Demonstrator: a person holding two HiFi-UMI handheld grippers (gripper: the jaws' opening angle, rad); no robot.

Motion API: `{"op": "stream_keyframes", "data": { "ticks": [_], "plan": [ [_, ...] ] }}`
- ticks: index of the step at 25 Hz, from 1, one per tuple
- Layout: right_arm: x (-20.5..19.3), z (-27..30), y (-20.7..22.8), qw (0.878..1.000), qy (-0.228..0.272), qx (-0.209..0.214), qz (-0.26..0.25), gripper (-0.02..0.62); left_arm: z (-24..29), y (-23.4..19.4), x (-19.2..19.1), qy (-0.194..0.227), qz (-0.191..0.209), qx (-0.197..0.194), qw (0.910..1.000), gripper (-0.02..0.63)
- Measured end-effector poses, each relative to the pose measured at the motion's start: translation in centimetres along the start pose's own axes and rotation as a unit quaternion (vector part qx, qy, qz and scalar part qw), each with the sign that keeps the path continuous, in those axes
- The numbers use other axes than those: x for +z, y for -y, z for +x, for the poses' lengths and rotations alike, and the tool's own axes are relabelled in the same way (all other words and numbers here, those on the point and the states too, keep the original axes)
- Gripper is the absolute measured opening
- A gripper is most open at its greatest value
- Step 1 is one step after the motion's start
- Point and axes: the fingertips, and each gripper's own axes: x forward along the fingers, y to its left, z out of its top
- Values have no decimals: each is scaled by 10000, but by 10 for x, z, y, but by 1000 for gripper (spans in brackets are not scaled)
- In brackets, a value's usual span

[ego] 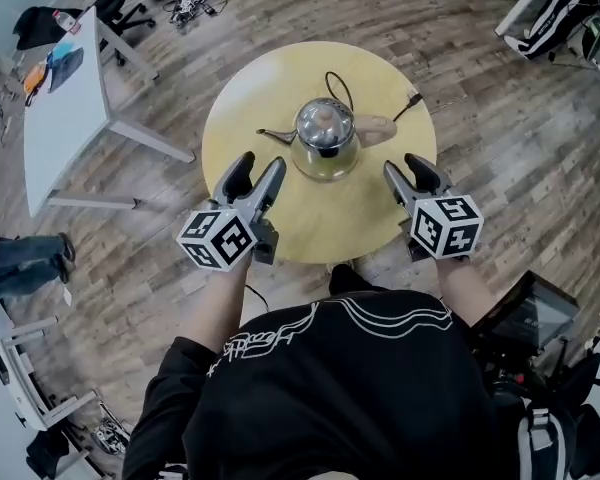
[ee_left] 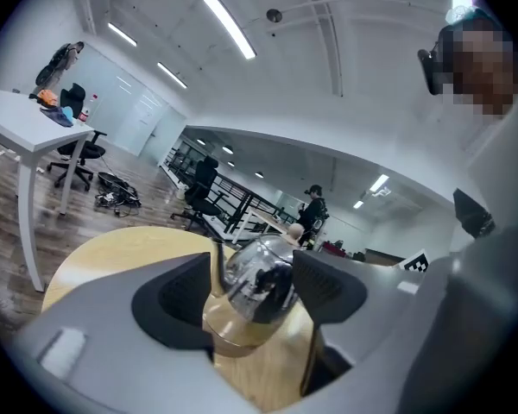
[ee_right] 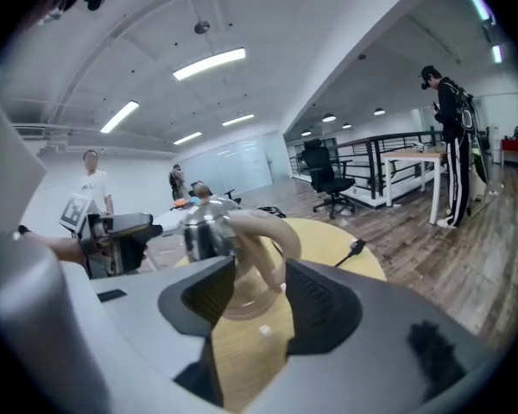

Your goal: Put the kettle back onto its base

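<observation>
The kettle (ego: 325,136) has a shiny metal lid with a wooden knob, a glass body, a thin spout pointing left and a beige handle (ego: 375,128) on the right. It stands upright on its round base (ego: 325,171) in the middle of the round yellow table (ego: 250,98). My left gripper (ego: 258,167) is open just left of and before the kettle, apart from it. My right gripper (ego: 403,168) is open to the kettle's right, nothing between its jaws. In the left gripper view the kettle (ee_left: 257,270) shows beyond the open left gripper (ee_left: 253,298). The right gripper view shows the handle (ee_right: 263,231) past the open right gripper (ee_right: 259,285).
The base's black cord (ego: 337,83) loops behind the kettle, its plug (ego: 412,99) lying on the table's right side. A white desk (ego: 60,118) and an office chair (ego: 115,3) stand at the left. Bags (ego: 560,18) lie at the top right. Wooden floor surrounds the table.
</observation>
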Motion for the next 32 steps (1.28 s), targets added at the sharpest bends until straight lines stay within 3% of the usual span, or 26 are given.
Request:
{"op": "stream_keyframes", "data": {
  "ticks": [6, 7, 8, 9, 11, 14, 22, 32],
  "plan": [
    [9, -92, -85, 9960, 620, 636, -92, 178, -77, 88, -5, 24, 274, -938, 9952, 279],
    [9, -107, -95, 9955, 702, 636, -25, 125, -92, 102, -5, 18, 431, -1051, 9935, 278],
    [8, -122, -104, 9952, 775, 599, 45, 32, -107, 116, -6, 23, 626, -1121, 9917, 267],
    [7, -136, -113, 9947, 839, 586, 105, 17, -123, 128, -6, 39, 829, -1156, 9898, 247],
    [7, -163, -134, 9925, 962, 726, 202, 9, -152, 151, -6, 73, 1110, -1211, 9864, 163],
    [2, -195, -166, 9892, 1029, 1031, 171, 8, -185, 182, -10, 17, 1202, -1447, 9821, 6],
    [-36, -231, -217, 9902, 505, 1273, -254, 6, -227, 230, -51, -539, 1493, -1772, 9713, 6],
    [-58, -244, -227, 9897, 361, 1366, -241, 6, -240, 246, -74, -751, 1347, -1902, 9696, 6]
  ]
}}
